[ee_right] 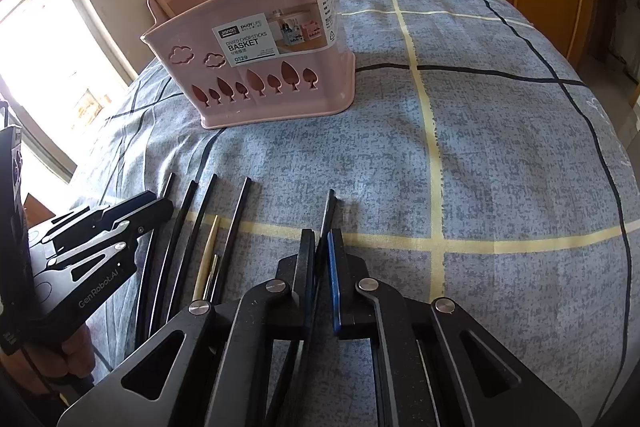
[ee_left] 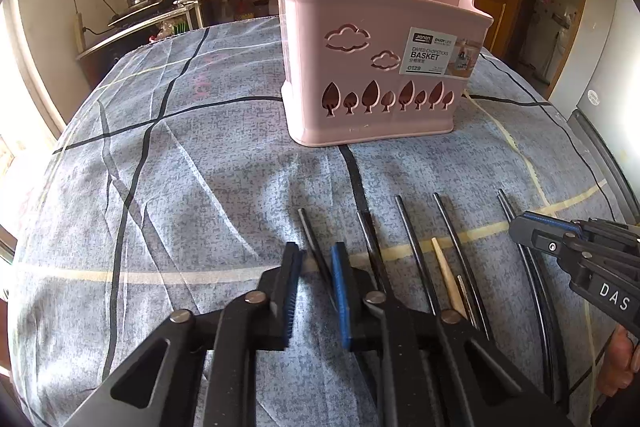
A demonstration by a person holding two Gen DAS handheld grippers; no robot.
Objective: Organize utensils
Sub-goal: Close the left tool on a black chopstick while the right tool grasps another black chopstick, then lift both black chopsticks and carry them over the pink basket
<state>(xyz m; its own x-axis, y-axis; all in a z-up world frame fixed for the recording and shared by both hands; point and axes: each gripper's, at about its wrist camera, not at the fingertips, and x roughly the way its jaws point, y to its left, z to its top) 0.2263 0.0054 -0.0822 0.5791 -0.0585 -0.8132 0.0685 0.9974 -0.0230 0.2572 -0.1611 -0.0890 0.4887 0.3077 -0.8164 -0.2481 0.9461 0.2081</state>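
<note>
a black chopstick is clamped in the left gripper. another chopstick is gripped by the right gripper. a pink basket is set beyond, on the cloth.

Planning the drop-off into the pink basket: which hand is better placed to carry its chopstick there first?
Probably the left. Both tools, left tool and right tool, are shut on a black chopstick, but the pink basket stands nearly straight ahead of the left, off to the side for the right.
</note>
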